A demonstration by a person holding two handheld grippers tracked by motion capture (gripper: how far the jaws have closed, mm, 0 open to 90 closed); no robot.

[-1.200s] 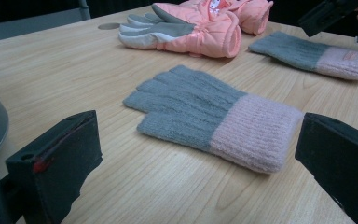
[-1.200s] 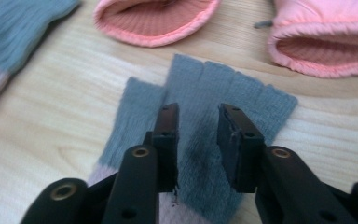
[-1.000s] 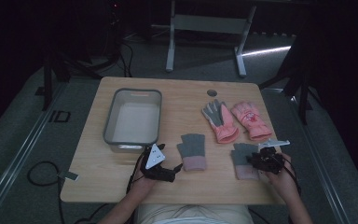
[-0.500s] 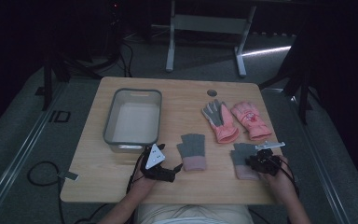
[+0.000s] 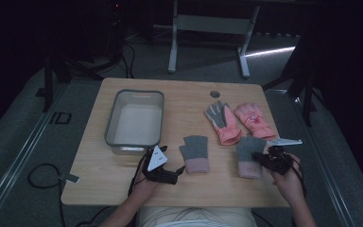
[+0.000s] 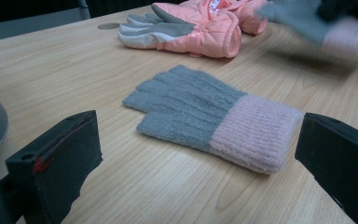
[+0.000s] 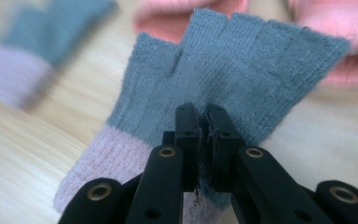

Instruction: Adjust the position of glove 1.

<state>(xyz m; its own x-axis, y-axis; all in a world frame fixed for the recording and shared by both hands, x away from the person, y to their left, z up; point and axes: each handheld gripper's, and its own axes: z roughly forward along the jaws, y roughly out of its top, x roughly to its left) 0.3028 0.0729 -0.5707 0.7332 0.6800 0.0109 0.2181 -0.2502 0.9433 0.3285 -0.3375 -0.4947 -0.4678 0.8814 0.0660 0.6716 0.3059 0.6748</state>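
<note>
1. My right tool (image 7: 203, 122) has just closed and is clamped on the grey glove (image 7: 242, 70), near the surface's (image 5: 123, 179) right front corner, seemingly lifted.
2. My left tool (image 6: 200, 163) stands apart; the second grey glove (image 6: 214, 116) lies flat just ahead.

Grey knit glove (image 7: 242, 74) with pink cuff, pinched and raised off table, matching glove (image 6: 209, 116) flat nearby, fingers pointing away

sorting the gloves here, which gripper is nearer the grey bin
Left. The left gripper sits just below the grey bin's near right corner, jaws open toward a knit glove. The right gripper is far across the table, shut on the other knit glove.
</note>
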